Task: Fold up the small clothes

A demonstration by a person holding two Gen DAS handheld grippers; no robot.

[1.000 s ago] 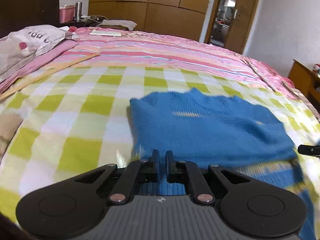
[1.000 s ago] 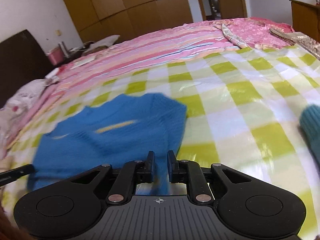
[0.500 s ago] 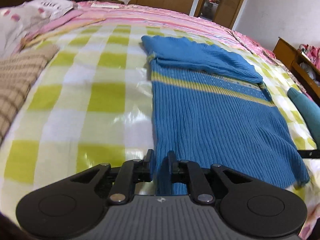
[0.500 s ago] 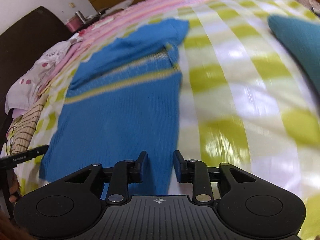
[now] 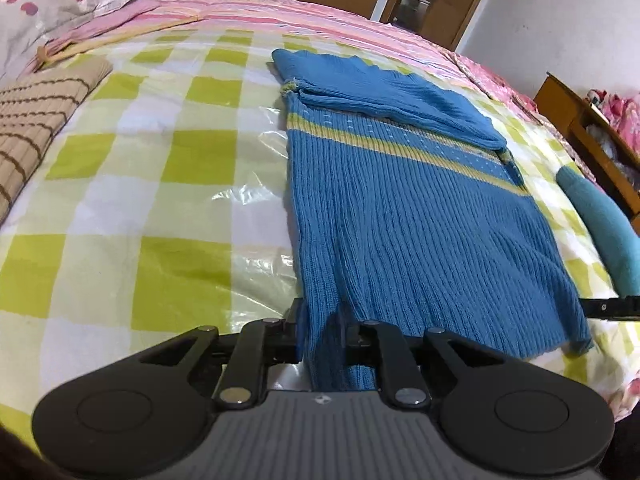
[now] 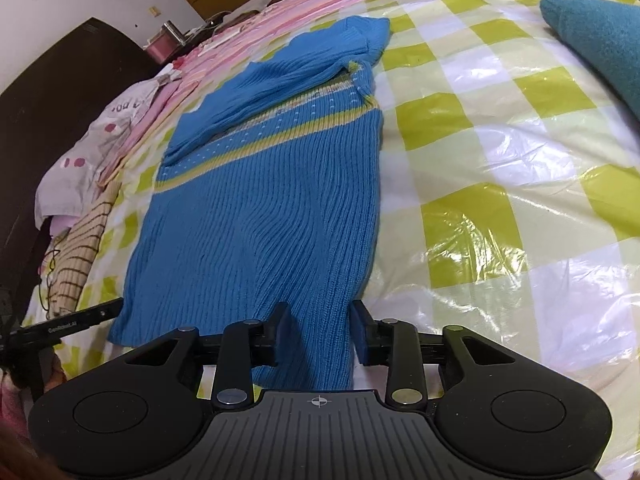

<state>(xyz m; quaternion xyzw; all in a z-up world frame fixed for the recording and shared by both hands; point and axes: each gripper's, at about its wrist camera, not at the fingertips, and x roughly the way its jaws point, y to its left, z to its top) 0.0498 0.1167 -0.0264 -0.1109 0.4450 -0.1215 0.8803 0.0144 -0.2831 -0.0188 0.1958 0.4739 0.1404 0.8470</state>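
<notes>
A small blue ribbed sweater (image 5: 404, 216) with a yellow stripe lies flat on the green-checked bed cover, sleeves folded across its top. It also shows in the right wrist view (image 6: 264, 208). My left gripper (image 5: 322, 322) sits at the sweater's near left hem corner, jaws slightly apart with cloth between them. My right gripper (image 6: 318, 328) sits at the near right hem corner, jaws apart with the hem between them. Each gripper's tip shows at the edge of the other view.
A teal garment (image 5: 600, 224) lies to the right of the sweater, also in the right wrist view (image 6: 600, 36). A beige striped folded cloth (image 5: 36, 120) and a pillow (image 5: 48, 4) lie at left. A wooden cabinet (image 5: 588, 128) stands right of the bed.
Both grippers drew back along the sweater from the shoulders to its near hem. The jaws of both have opened wider around the hem corners.
</notes>
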